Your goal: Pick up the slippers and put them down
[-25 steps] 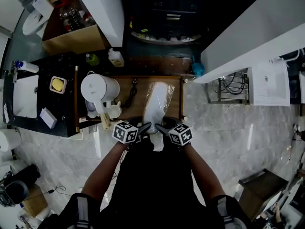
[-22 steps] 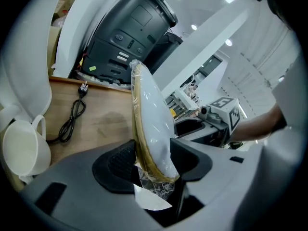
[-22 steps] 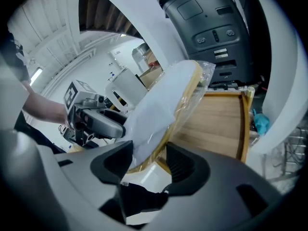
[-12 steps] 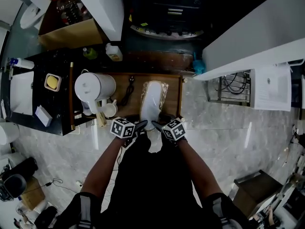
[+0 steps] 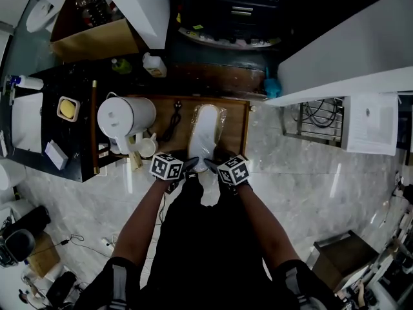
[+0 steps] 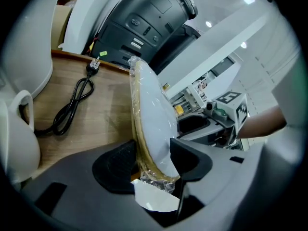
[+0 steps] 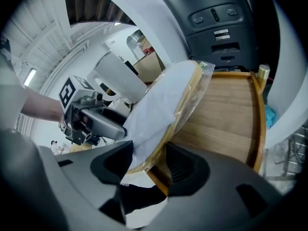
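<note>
A pair of white slippers [image 5: 205, 131] wrapped in clear plastic lies lengthwise over the wooden table [image 5: 235, 118], toe end pointing away from me. My left gripper [image 5: 191, 165] is shut on the heel end from the left, and my right gripper [image 5: 212, 166] is shut on the same end from the right. In the left gripper view the pack [image 6: 151, 109] stands on edge between the jaws of the left gripper [image 6: 151, 160]. The right gripper view shows the slippers [image 7: 163, 105] tilted between the jaws of the right gripper [image 7: 151, 160]. Whether the pack touches the wood is hidden.
A white kettle [image 5: 126, 116] and a white mug [image 5: 148, 148] stand at the table's left, with a black power cable [image 5: 175, 124] beside the slippers. A black counter [image 5: 39, 102] lies further left. Marble floor [image 5: 303, 173] spreads to the right.
Both grippers have sunk together with the slipper pack, bringing it down towards the wooden table. Neither grip has changed.
</note>
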Motion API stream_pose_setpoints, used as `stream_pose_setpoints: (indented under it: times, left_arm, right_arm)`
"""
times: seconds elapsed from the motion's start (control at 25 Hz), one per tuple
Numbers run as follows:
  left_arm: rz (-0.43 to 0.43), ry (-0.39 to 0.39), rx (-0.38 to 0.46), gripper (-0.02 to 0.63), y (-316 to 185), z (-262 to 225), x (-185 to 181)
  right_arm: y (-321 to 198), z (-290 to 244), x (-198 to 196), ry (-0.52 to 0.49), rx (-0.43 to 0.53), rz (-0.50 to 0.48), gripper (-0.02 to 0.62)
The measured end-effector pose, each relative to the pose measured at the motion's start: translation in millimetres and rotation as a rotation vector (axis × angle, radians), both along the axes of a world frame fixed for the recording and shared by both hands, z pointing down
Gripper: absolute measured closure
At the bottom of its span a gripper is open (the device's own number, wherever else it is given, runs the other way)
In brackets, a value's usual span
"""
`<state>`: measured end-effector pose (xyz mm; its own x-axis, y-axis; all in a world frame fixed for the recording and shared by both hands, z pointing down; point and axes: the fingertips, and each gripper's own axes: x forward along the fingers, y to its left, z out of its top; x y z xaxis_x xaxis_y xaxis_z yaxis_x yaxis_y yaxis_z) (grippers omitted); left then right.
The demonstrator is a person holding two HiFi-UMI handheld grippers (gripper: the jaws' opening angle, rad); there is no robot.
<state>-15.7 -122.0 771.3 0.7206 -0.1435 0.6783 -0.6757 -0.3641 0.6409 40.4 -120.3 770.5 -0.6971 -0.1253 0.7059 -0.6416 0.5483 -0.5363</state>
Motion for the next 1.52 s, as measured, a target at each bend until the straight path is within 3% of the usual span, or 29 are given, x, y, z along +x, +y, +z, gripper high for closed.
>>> stream_pose_setpoints:
  times: [0.6, 0.8, 1.52]
  left_arm:
    - [-0.098, -0.007, -0.102, 0.377, -11.3, 29.2, 2.0]
    - [-0.094, -0.046, -0.135, 0.377, -8.6, 40.2, 2.3]
    - [-0.17, -0.104, -0.108, 0.352, -12.0, 42.5, -9.5]
  right_arm:
    - [-9.0, 23.5, 2.8, 0.019, -0.093, 0.066, 0.374]
    - [-8.3, 30.4, 3.3, 0.06, -0.104, 0.056, 0.377]
    - [-11.5, 27.4, 2.5, 0.083, -0.098, 0.098, 0.379]
